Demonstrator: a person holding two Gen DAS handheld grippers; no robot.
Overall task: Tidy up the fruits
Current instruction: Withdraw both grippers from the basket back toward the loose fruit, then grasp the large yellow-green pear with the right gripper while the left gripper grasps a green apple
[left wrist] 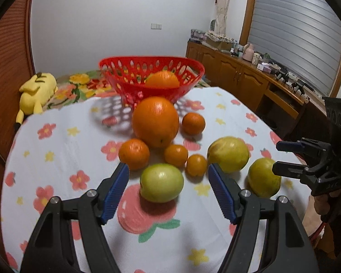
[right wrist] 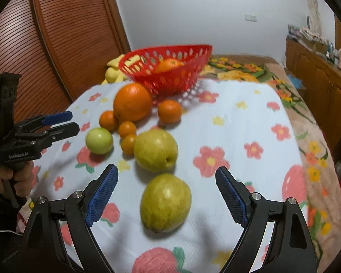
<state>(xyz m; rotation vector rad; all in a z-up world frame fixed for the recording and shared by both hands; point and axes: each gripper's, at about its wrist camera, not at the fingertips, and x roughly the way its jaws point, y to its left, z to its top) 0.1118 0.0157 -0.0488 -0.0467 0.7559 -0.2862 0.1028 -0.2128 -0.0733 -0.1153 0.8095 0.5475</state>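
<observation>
A red basket [left wrist: 193,74] [right wrist: 181,77] stands at the far side of the flowered cloth, one orange [left wrist: 162,79] inside it. In front lie a big orange [left wrist: 155,121] [right wrist: 133,102], several small tangerines [left wrist: 134,153], a green apple [left wrist: 161,183] [right wrist: 99,140] and two yellow-green pears [left wrist: 228,154] [right wrist: 155,150]. My left gripper [left wrist: 168,166] [right wrist: 74,121] is open, its pads either side of the apple without touching it. My right gripper [right wrist: 166,168] [left wrist: 277,158] is open just above the nearer pear [right wrist: 166,202] [left wrist: 263,177], pads apart from it.
A yellow plush toy [left wrist: 37,88] lies behind the table on the left, beside a floral blanket [right wrist: 238,68]. A wooden sideboard [left wrist: 238,72] crowded with small things runs along the right wall. A slatted wooden door [right wrist: 56,45] stands on the left.
</observation>
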